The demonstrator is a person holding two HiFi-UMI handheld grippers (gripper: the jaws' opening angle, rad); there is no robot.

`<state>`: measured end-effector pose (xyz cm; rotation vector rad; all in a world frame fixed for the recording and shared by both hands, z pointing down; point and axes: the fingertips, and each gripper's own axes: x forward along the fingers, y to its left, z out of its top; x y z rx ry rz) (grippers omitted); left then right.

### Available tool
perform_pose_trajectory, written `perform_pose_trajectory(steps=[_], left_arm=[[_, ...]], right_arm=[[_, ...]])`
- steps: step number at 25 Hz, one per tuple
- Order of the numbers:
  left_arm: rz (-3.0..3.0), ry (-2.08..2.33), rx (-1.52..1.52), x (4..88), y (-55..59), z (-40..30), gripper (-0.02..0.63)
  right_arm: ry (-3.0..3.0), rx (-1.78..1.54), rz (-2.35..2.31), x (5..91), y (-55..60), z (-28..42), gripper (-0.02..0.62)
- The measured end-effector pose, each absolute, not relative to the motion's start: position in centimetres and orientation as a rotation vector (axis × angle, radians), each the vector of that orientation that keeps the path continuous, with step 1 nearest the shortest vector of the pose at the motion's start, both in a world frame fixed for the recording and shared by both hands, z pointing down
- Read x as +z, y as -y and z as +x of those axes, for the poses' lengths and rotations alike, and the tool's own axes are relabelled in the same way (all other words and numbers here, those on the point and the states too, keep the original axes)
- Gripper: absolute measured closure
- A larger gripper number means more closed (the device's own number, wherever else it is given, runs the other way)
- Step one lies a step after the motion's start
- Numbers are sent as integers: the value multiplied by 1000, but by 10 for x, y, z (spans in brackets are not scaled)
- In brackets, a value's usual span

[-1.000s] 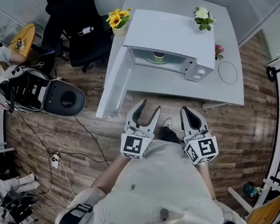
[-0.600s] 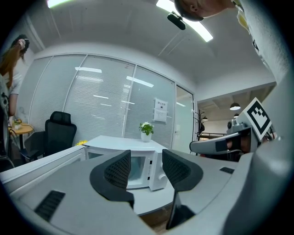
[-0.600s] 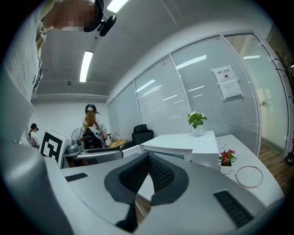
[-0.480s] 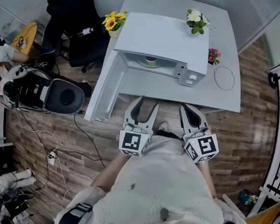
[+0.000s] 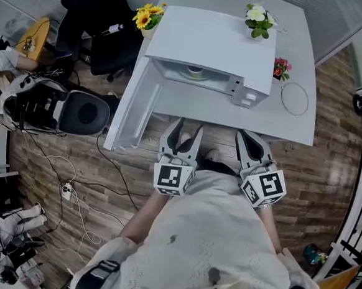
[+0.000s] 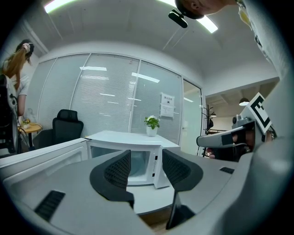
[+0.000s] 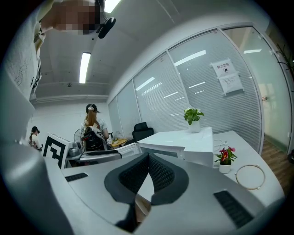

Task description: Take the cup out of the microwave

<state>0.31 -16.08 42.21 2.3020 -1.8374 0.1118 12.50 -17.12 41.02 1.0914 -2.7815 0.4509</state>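
Starting at the tongs, the left gripper (image 5: pixel 187 127) is seen with its jaws parted and nothing between them, while the right gripper (image 5: pixel 247 138) is clenched on itself, its pads meeting with nothing held. Both are held near the front edge of the table (image 5: pixel 295 125). The cup (image 5: pixel 196 72) is found inside the microwave (image 5: pixel 208 40), on the cavity floor. It is only partly shown under the roof's front edge, so its upright axis is judged rather than seen. In the head view it lies at about 12 o'clock from the left gripper, and at about 11 o'clock and farther off from the right gripper. The left gripper is therefore judged the nearer and better aligned. The open door (image 5: pixel 131 109) stands at 9 o'clock of the left gripper, so the straight path into the cavity is left unobstructed.
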Motion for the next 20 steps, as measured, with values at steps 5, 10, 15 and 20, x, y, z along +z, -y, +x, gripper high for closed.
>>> perform_pose_trajectory(steps=[5,10,15,20], left_arm=[[2285,1852,139,437,178,-4,393],[2293,1863,188,458,198,-14,390],[2287,1836,240,482,222,-23,387],[2275,1809,270,502,250,-31,383]], right_arm=[[2771,453,1086,417,186,123,588],[2744,460,1106,427,202,119,588],[2714,438,1104,434,219,112,588],[2681,451,1132,439,246,106,587]])
